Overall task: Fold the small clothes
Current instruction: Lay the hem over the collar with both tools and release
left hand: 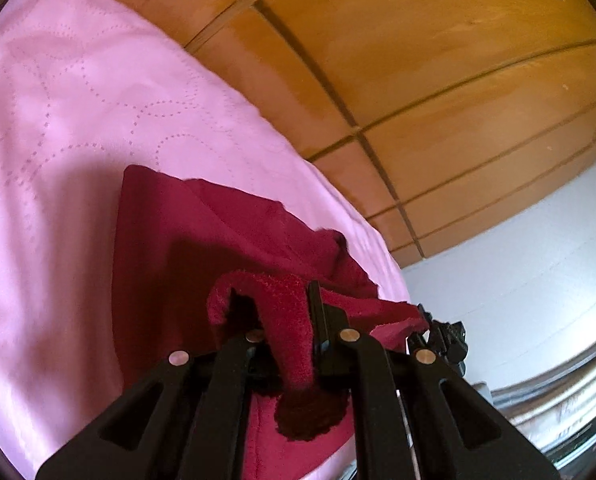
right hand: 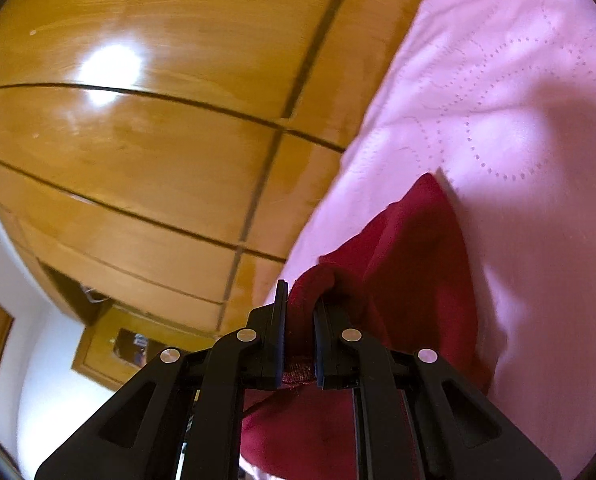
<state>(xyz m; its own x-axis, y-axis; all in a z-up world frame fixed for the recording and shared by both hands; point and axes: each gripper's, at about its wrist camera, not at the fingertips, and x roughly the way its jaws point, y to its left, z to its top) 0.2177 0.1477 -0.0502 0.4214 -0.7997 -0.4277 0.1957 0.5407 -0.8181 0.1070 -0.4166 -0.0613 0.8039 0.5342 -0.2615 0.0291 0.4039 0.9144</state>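
A small dark red garment (left hand: 218, 236) lies on a pink quilted bedspread (left hand: 78, 120). My left gripper (left hand: 286, 320) is shut on a bunched edge of the garment, which folds over between the jaws. The right gripper shows at the far end of that edge in the left wrist view (left hand: 442, 332). In the right wrist view my right gripper (right hand: 300, 312) is shut on another edge of the red garment (right hand: 410, 272), which hangs down onto the pink bedspread (right hand: 518, 140). Both grippers hold the cloth lifted a little off the bed.
A wooden panelled wardrobe (left hand: 418, 60) stands right beside the bed edge, also in the right wrist view (right hand: 138, 140). A white wall (left hand: 518, 260) is at the right. A wooden door with a small window (right hand: 122, 344) shows lower left.
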